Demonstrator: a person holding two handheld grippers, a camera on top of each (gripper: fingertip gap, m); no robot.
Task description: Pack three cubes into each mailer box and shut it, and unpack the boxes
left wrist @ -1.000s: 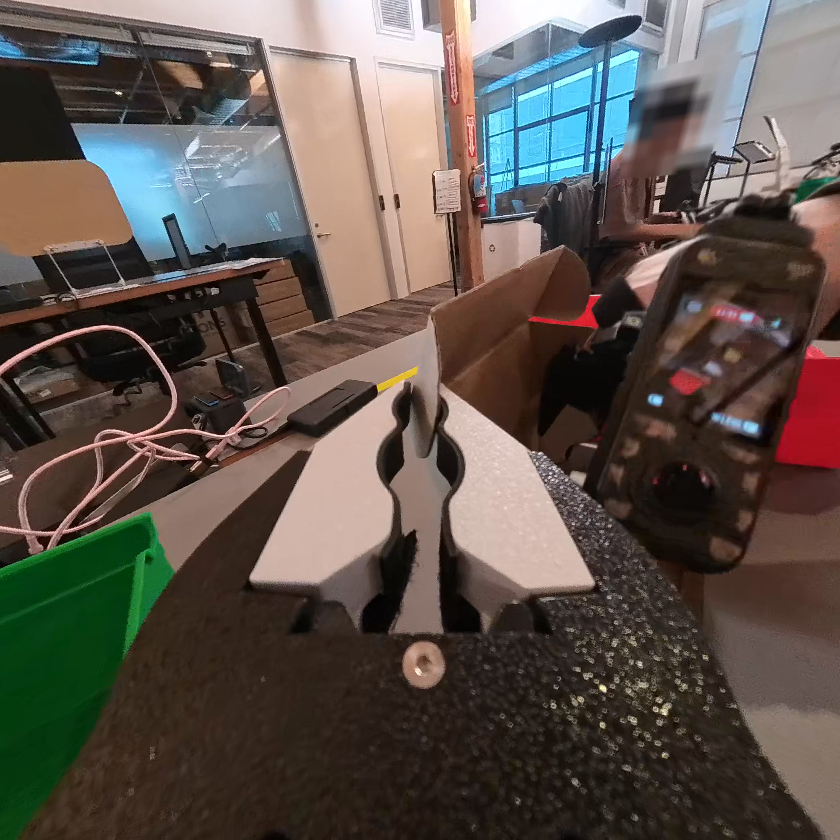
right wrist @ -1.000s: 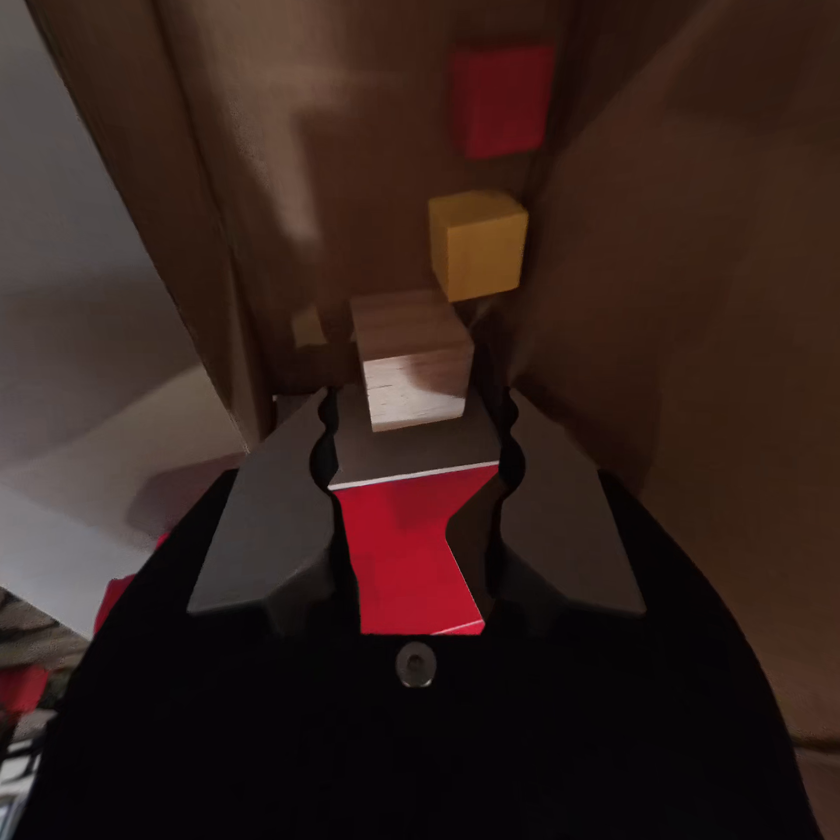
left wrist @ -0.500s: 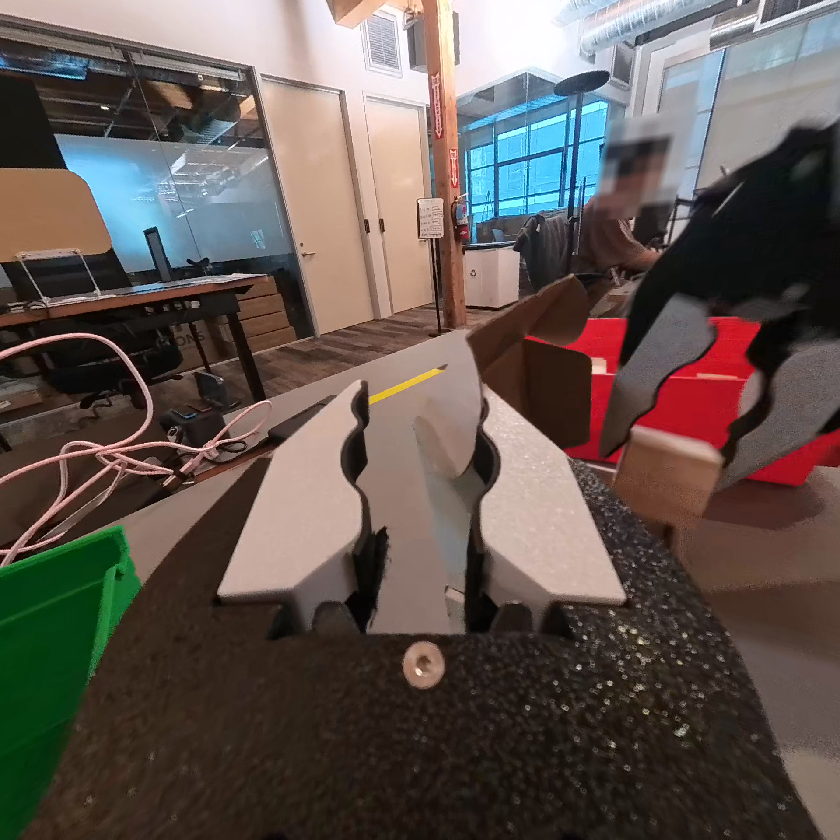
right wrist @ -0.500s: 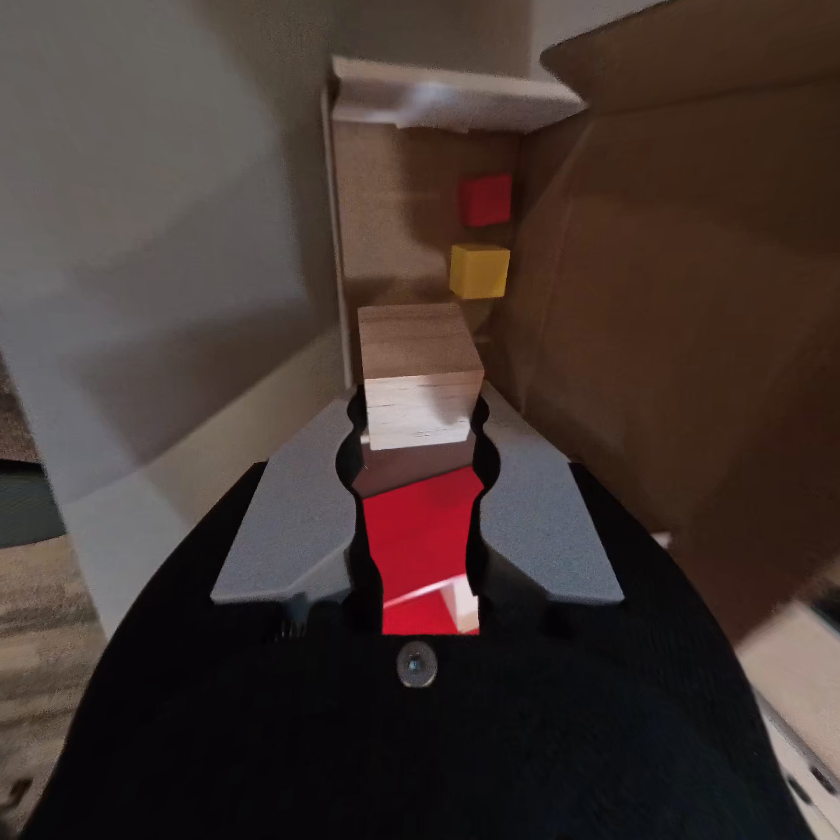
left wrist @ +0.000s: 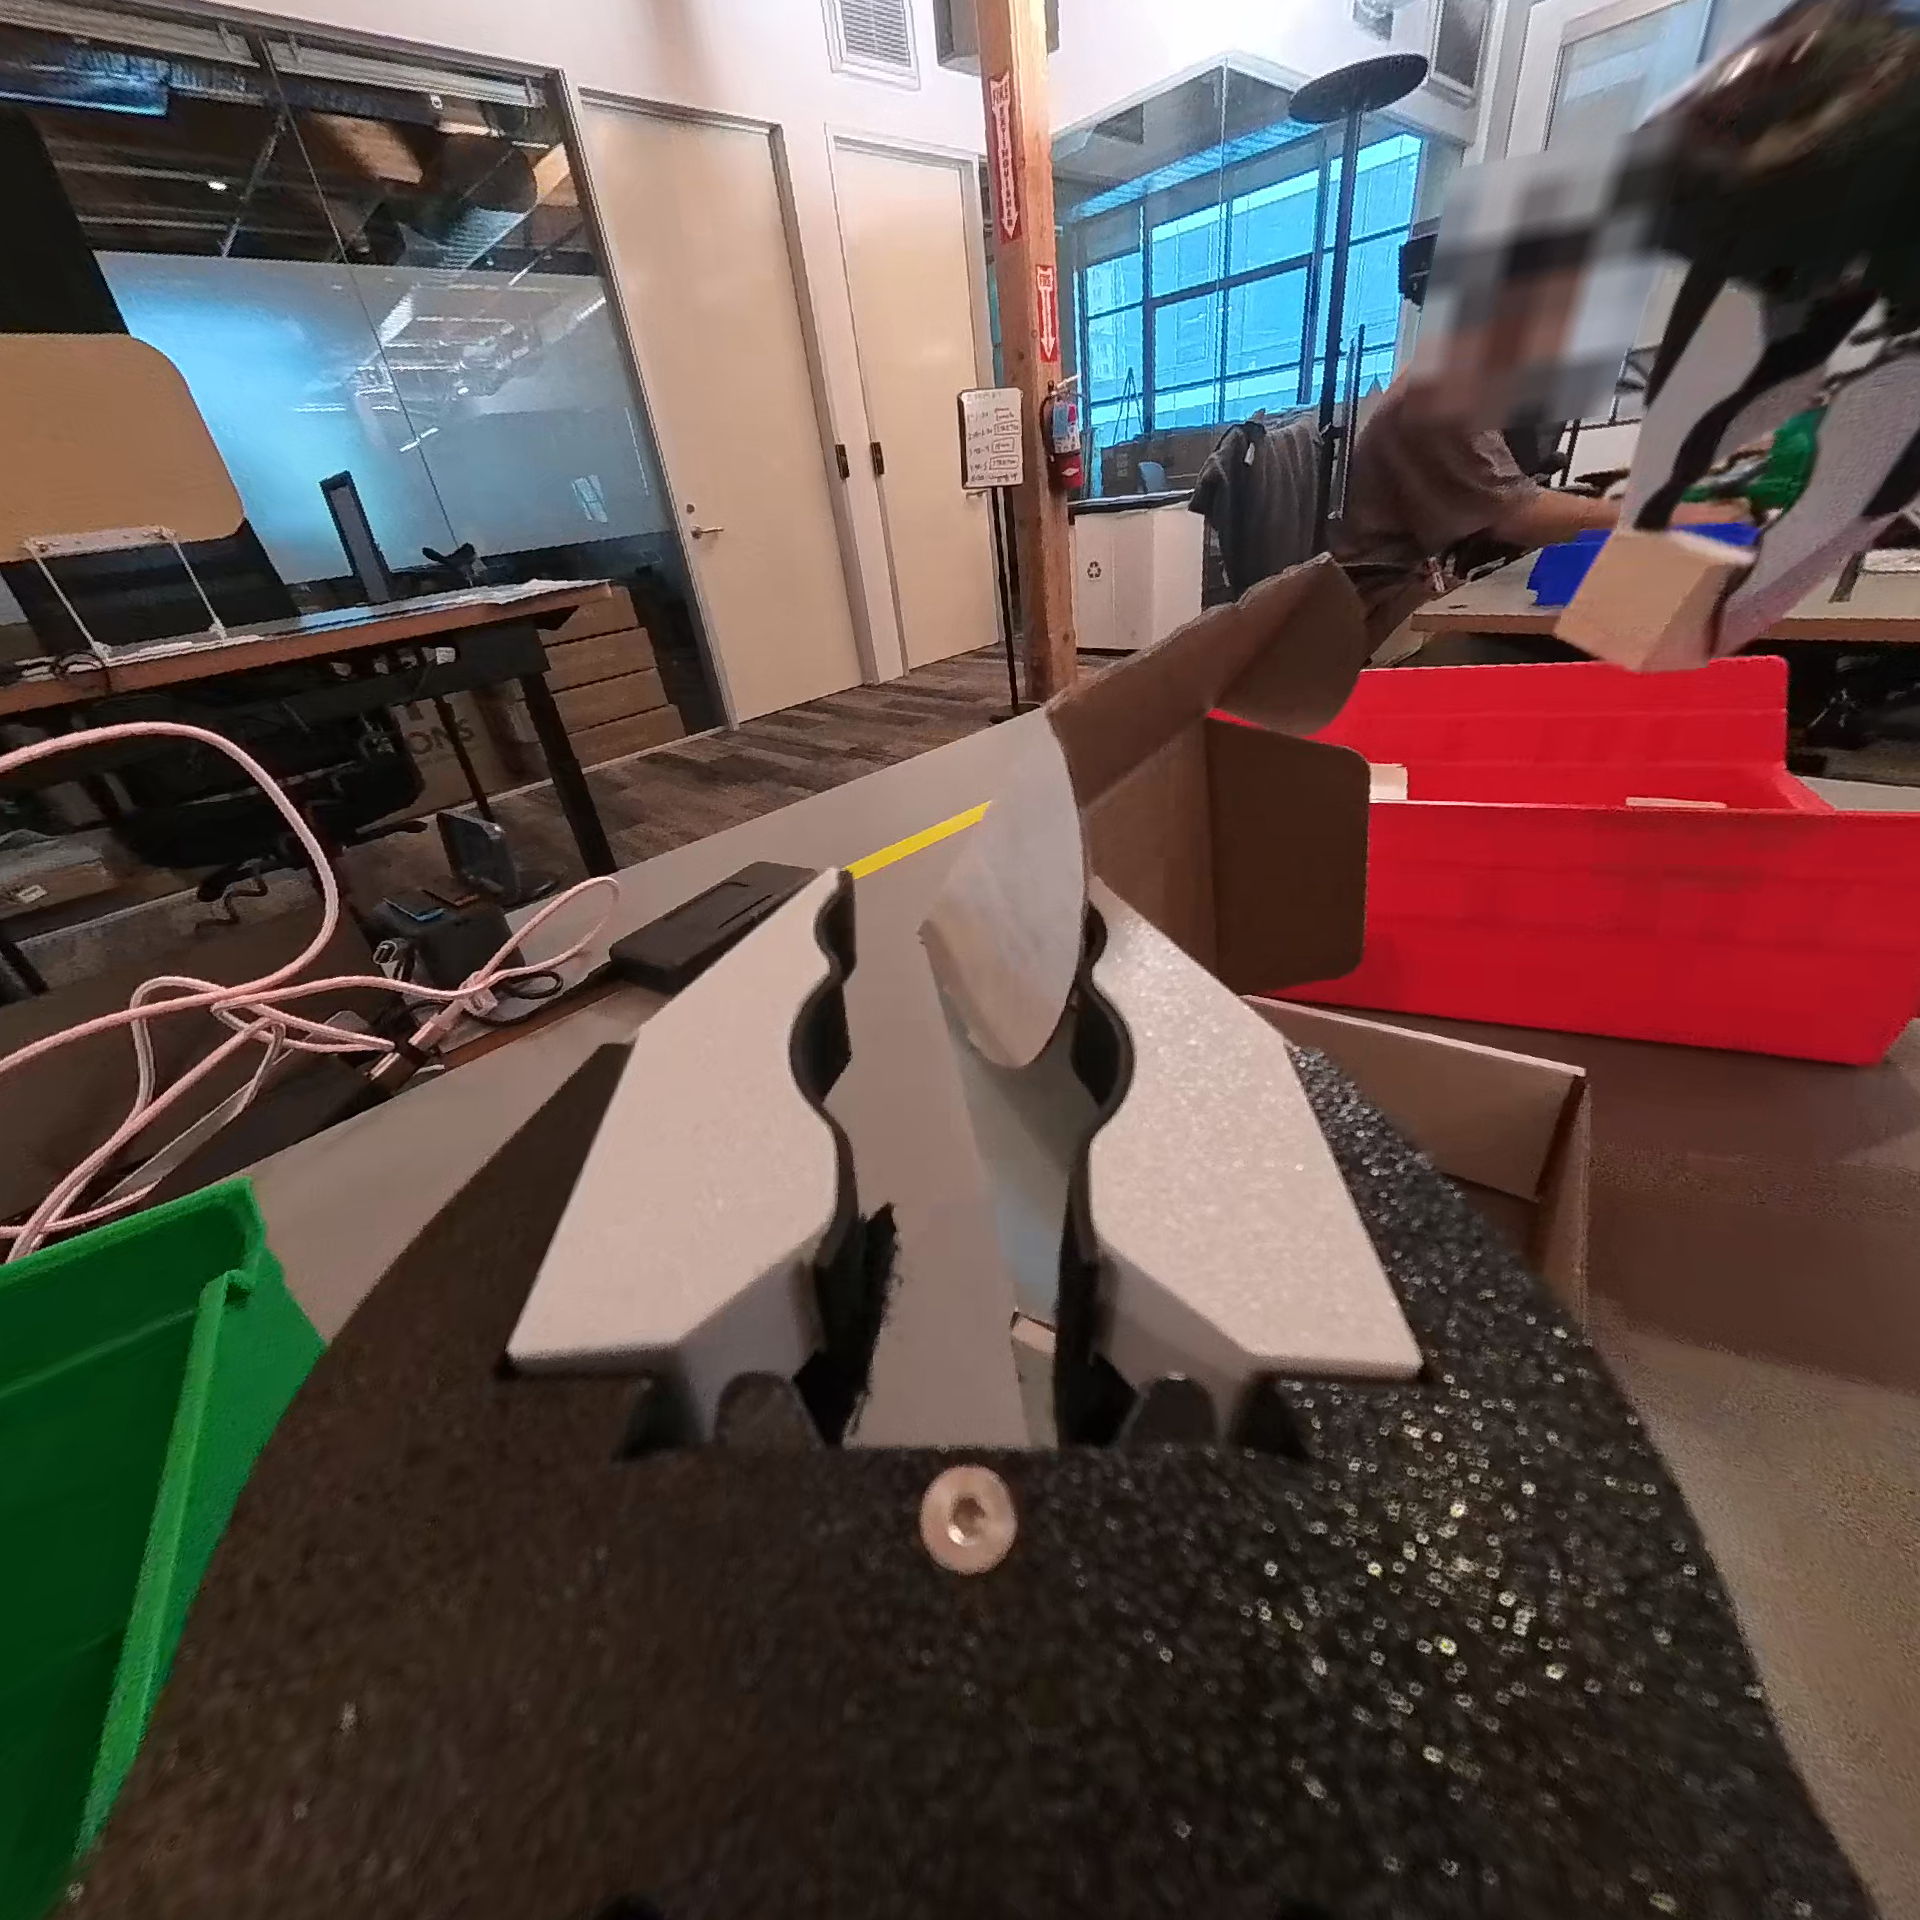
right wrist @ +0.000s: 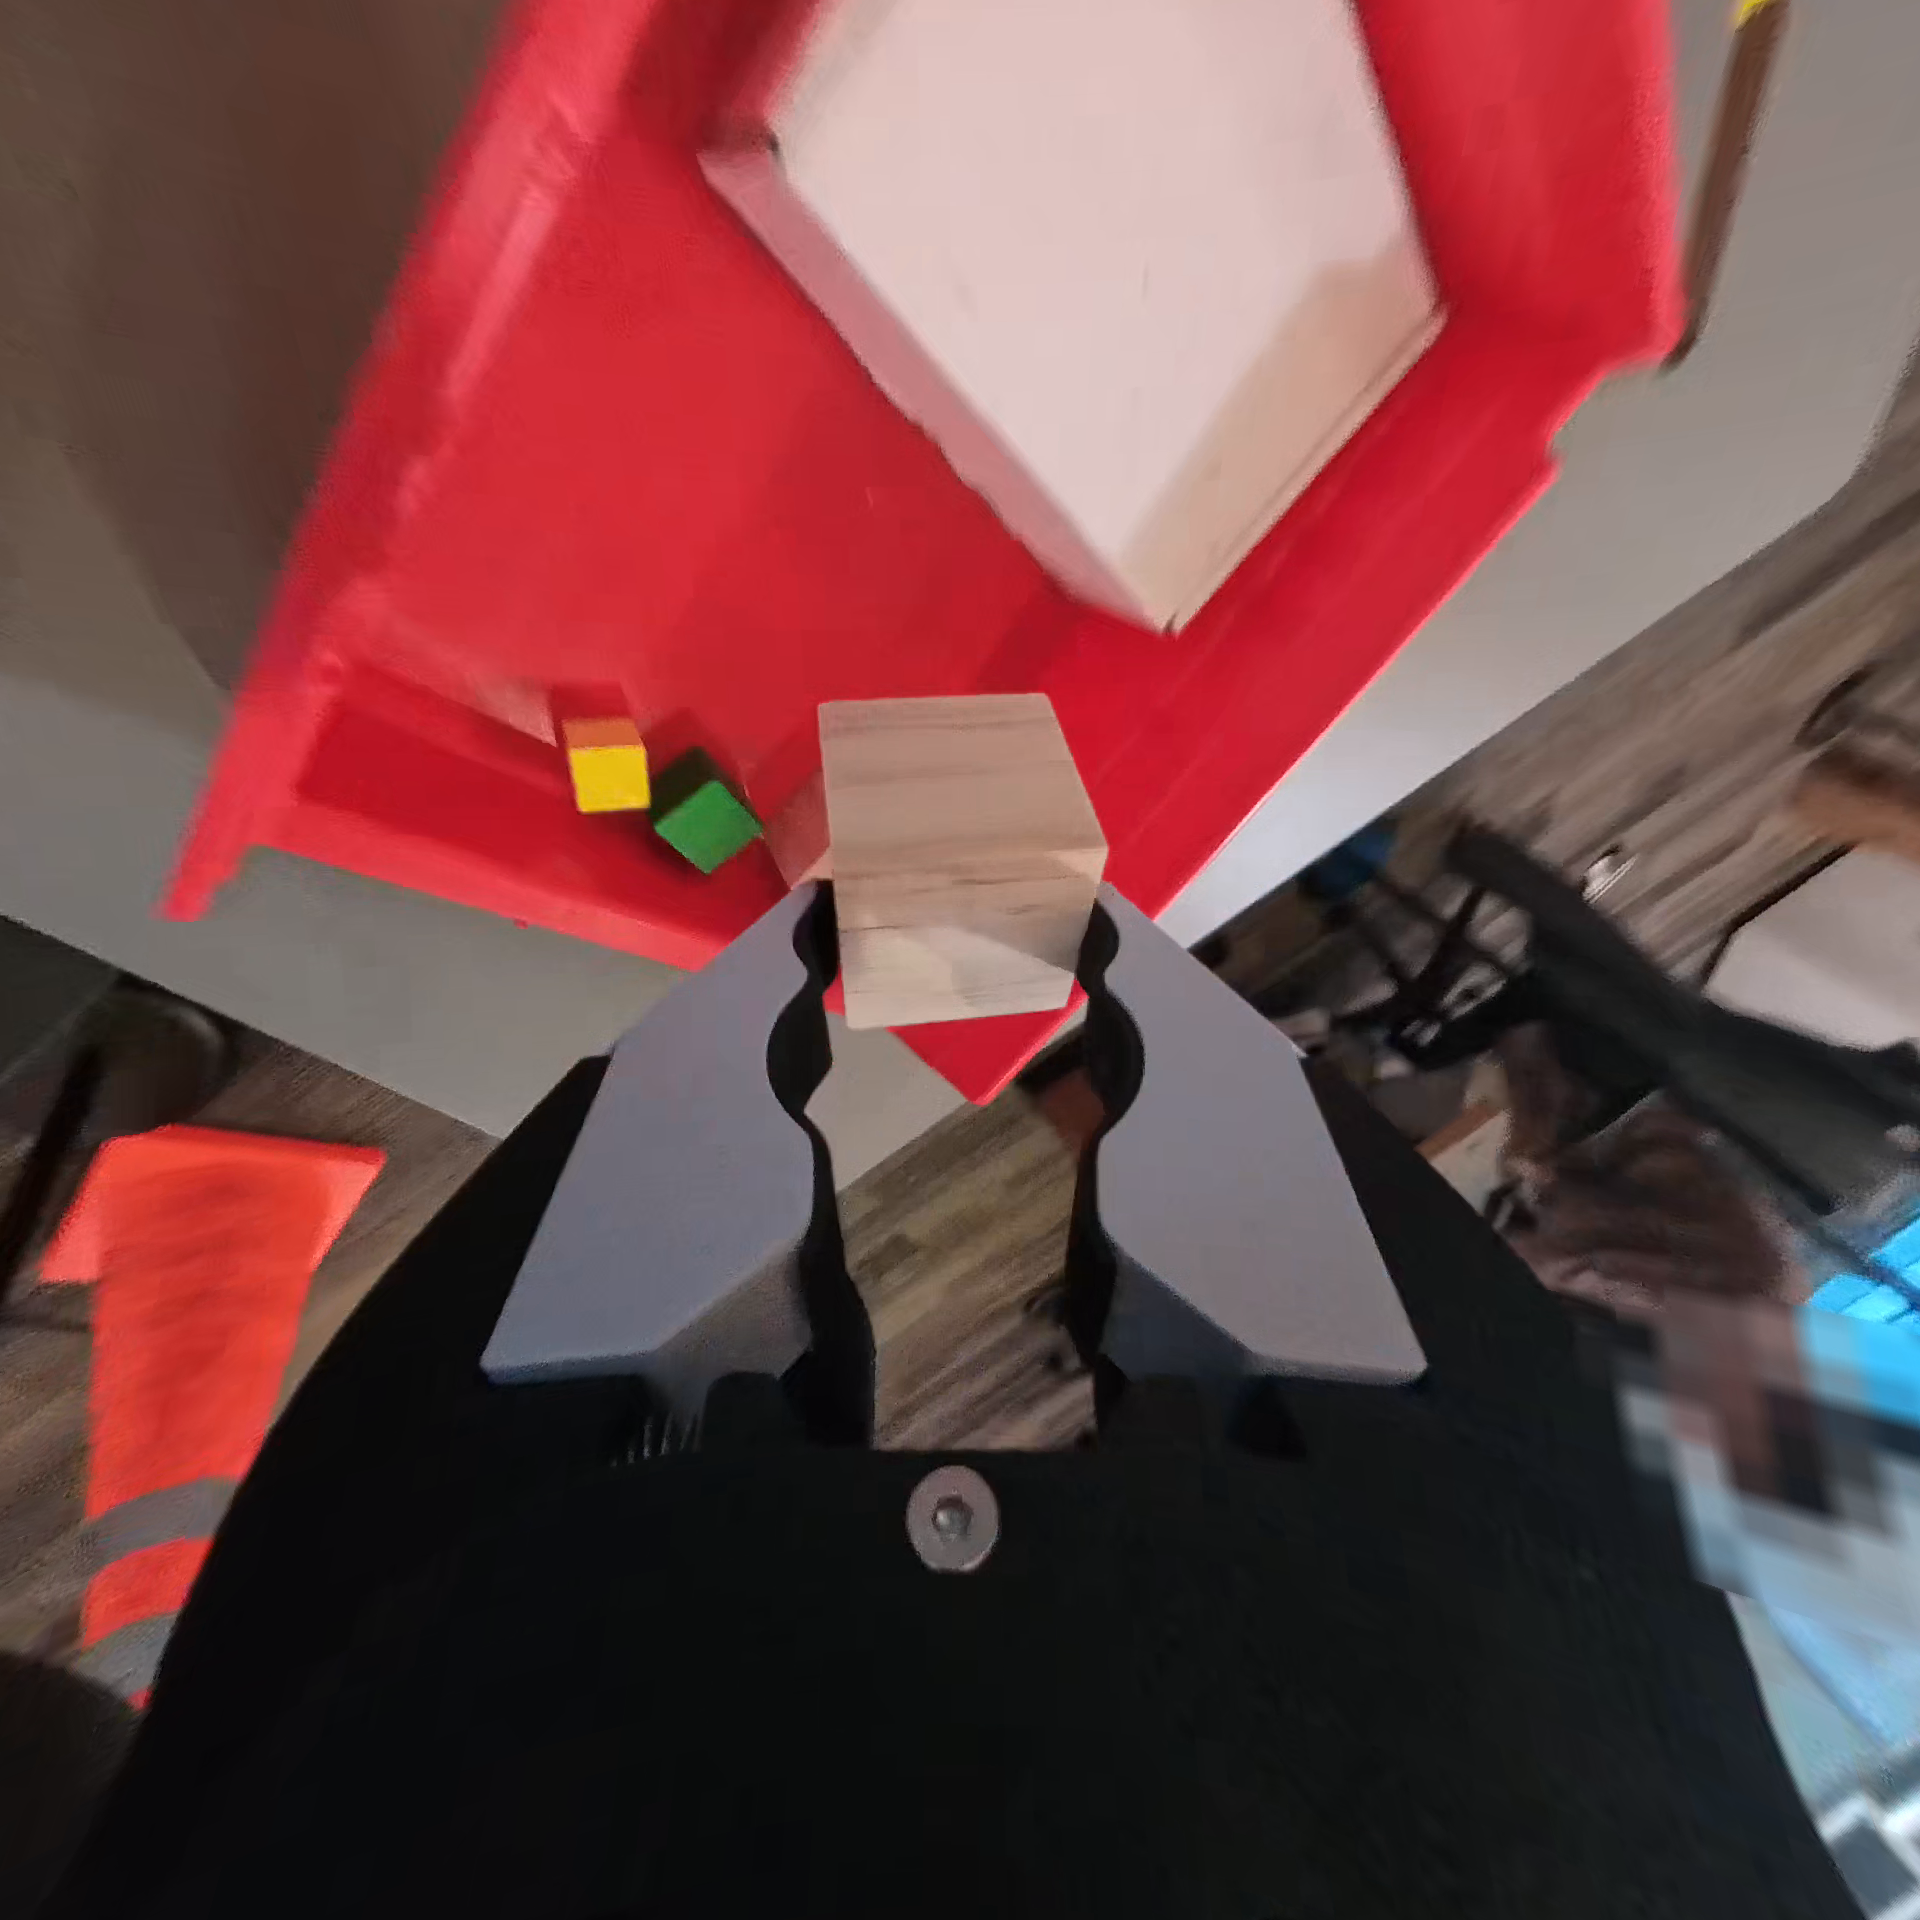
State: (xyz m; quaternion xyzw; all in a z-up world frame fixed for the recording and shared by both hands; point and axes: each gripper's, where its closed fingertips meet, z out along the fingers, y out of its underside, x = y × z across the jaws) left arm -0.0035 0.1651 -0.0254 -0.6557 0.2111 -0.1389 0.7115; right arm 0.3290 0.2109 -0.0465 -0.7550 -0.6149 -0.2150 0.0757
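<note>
Now wood cube (right wrist: 961, 873) over red bin (right wrist: 644, 499) (prev. in box)

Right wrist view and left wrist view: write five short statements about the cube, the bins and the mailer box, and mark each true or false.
1. The right gripper holds a plain wooden cube between its fingertips. True.
2. A yellow cube and a green cube lie side by side in the red bin. True.
3. The left gripper is clamped shut on a red cube. False: its fingers stand apart, with only a flap of the mailer box between them.
4. The mailer box is shut. False: its flaps stand open.
5. The green bin is at the lower left of the left wrist view. True.
</note>
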